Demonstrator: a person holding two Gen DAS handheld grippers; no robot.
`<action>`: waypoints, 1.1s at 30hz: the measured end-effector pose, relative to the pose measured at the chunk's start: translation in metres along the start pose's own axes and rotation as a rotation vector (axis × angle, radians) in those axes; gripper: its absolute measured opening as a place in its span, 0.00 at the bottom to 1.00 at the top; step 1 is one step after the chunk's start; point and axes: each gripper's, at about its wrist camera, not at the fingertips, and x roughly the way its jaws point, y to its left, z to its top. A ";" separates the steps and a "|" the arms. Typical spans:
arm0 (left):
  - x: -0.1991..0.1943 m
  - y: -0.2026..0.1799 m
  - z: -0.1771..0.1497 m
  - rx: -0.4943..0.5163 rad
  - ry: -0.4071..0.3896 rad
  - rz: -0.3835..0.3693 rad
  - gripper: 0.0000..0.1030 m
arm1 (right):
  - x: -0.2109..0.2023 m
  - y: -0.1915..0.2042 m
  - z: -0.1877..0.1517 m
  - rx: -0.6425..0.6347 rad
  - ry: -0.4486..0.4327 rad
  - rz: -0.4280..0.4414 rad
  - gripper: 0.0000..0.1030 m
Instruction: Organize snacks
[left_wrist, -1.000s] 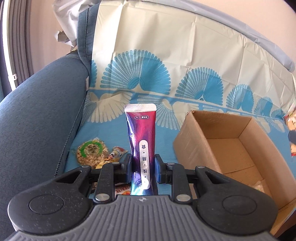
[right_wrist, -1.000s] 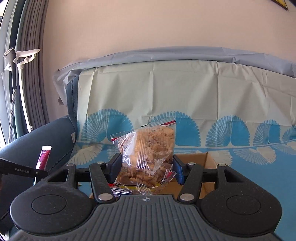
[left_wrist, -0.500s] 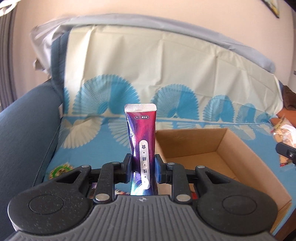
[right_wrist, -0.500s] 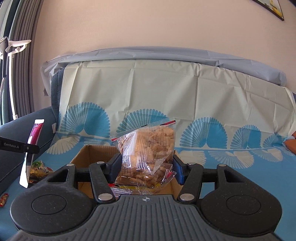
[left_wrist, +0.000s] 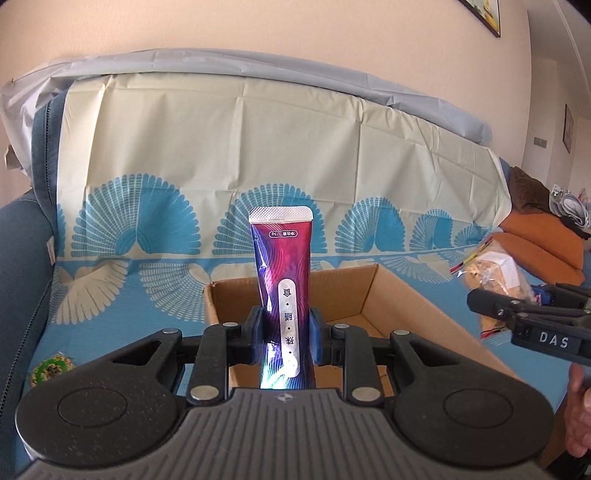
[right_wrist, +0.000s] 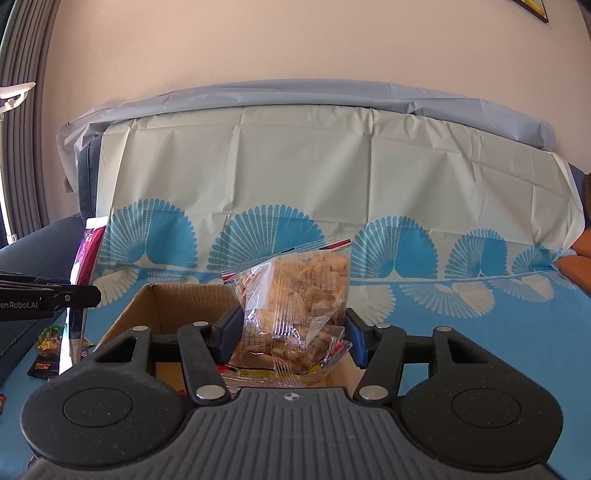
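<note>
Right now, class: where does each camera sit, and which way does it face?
Left wrist: behind the left gripper, facing the cardboard box; gripper holds a purple sachet.
Right wrist: behind the right gripper, facing the sofa; gripper holds a clear snack bag.
Shared: box, both snacks, patterned cover.

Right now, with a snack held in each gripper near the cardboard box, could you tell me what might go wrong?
1. Both grippers close in on one box; the right gripper and the left gripper could collide over it.
2. The tall purple pouch is pinched only at its lower end, so it might tip or land outside.
3. The crinkly clear bag may slip from the right gripper.
</note>
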 end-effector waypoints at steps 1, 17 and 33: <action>0.001 0.000 0.000 -0.006 0.001 -0.005 0.26 | 0.001 0.001 0.000 -0.002 0.002 0.001 0.57; 0.002 -0.005 0.001 -0.018 -0.007 -0.054 0.26 | 0.004 0.003 0.001 -0.022 0.013 -0.003 0.58; -0.005 -0.021 0.001 0.018 -0.054 -0.127 0.27 | 0.002 0.007 -0.001 -0.029 0.015 -0.023 0.57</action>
